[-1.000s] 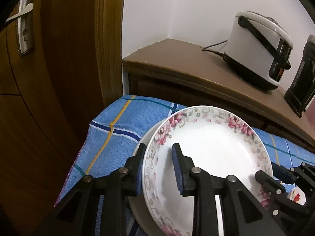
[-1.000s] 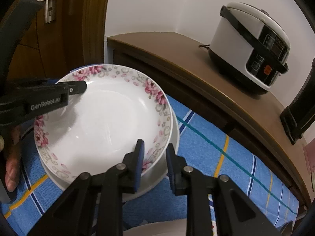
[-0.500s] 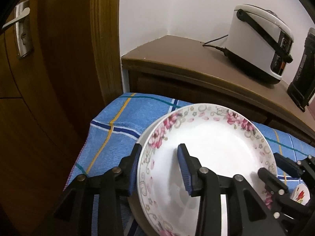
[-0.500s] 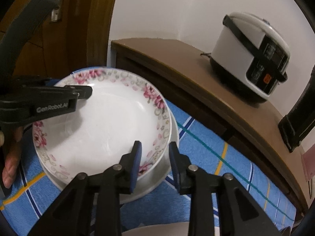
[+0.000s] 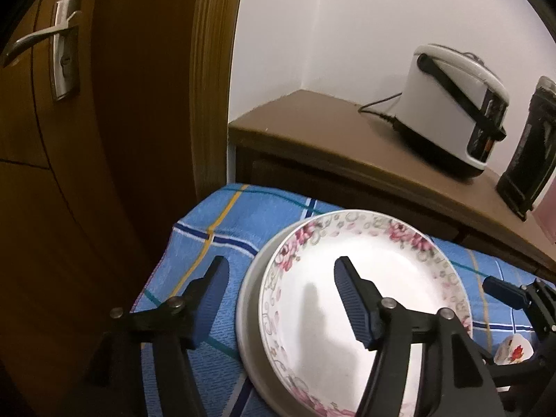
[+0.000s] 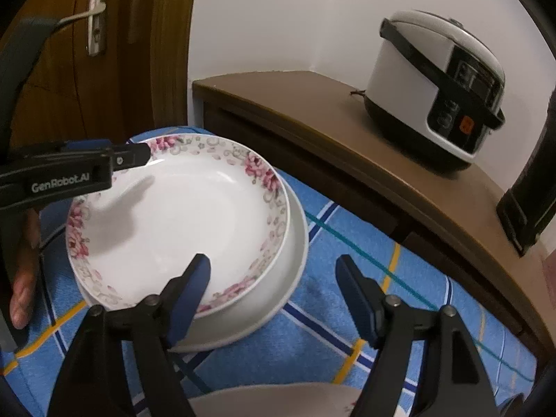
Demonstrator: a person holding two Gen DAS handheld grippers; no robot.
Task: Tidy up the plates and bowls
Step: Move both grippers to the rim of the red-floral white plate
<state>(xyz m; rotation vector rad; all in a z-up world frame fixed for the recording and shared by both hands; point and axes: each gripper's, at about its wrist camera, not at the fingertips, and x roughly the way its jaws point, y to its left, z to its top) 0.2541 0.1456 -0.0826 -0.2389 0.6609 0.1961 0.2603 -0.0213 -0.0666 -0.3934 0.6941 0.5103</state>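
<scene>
A white plate with a pink flower rim lies on top of a plain white plate on the blue checked cloth. My left gripper is open, its jaws astride the plates' left edge and clear of it. My right gripper is open, its jaws astride the plates' near right edge. The left gripper shows in the right wrist view. A small flowered dish lies at the right.
A brown wooden cabinet stands behind the cloth with a white rice cooker and a black appliance on it. A wooden door is at the left. Another plate's rim shows near the bottom.
Both grippers have opened wide and let go of the flowered plate. It now rests flat on the plain plate. Both grippers have drawn back and up a little.
</scene>
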